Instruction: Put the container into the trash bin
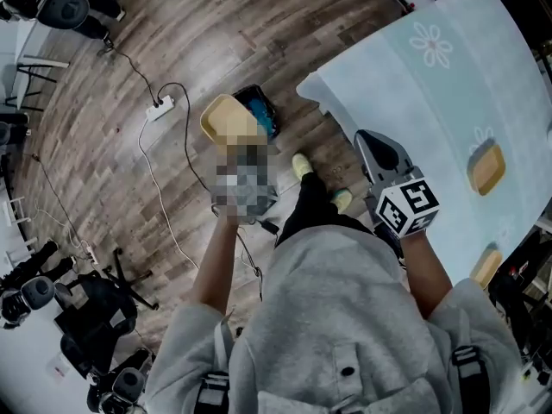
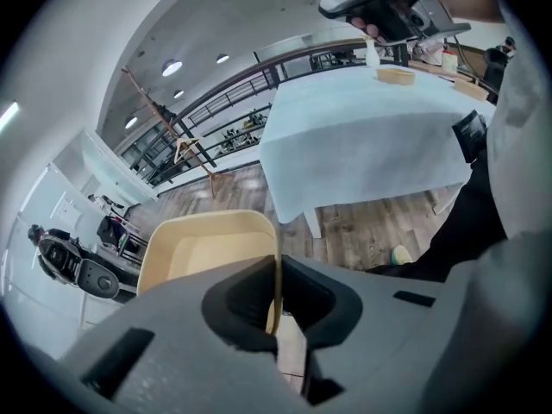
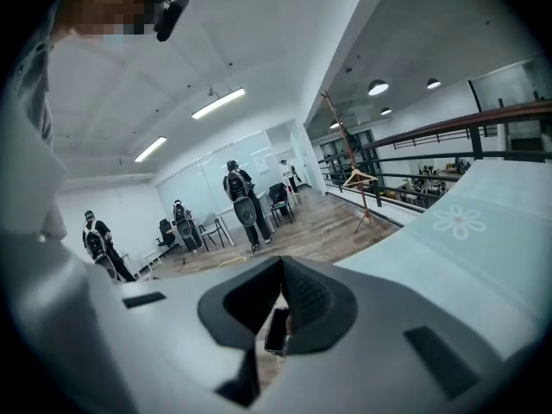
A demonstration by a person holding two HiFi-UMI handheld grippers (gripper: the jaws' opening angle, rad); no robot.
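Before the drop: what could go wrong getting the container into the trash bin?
The left gripper pinches the container only by its thin rim, so it may slip early. The container looks about as wide as the trash bin, so it could catch on the edge.

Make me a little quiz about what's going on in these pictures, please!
1. True or false: the left gripper pinches the rim of the beige container.
2. Where does the trash bin stand? A) on the table B) on the wooden floor C) on a chair
3. Fill in: the pale blue tablecloth has white ___ printed on it.

Key: 1 true; 2 B; 3 flowers.
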